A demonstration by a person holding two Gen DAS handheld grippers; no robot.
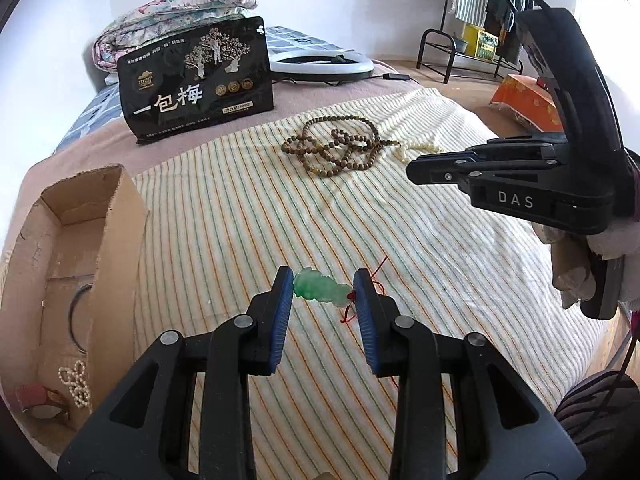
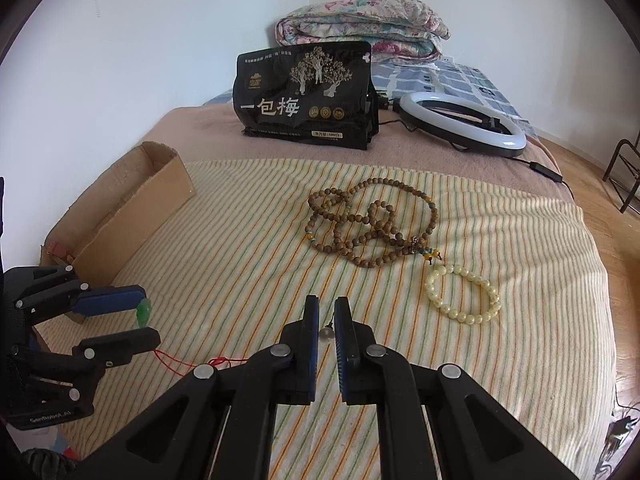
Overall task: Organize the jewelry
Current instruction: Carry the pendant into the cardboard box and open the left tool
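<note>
My left gripper point(image 1: 323, 290) is open around a green jade pendant point(image 1: 320, 290) on a red cord point(image 1: 378, 276), which lies on the striped cloth point(image 1: 260, 208). It also shows in the right wrist view point(image 2: 144, 312). My right gripper point(image 2: 327, 316) is nearly shut, with a small clear bead point(image 2: 325, 334) between its pads; whether it is gripped I cannot tell. A brown wooden bead necklace point(image 2: 360, 224) and a pale cream bead bracelet point(image 2: 464, 294) lie ahead. The cardboard box point(image 1: 72, 280) at left holds a pearl piece point(image 1: 76, 382) and a dark bangle point(image 1: 76, 312).
A black snack bag point(image 1: 200, 80) stands behind the cloth, next to a ring light point(image 2: 460, 124) with its cable. A folded floral quilt point(image 2: 360, 24) lies at the back. The bed edge drops off to the right, by a metal rack point(image 1: 472, 48).
</note>
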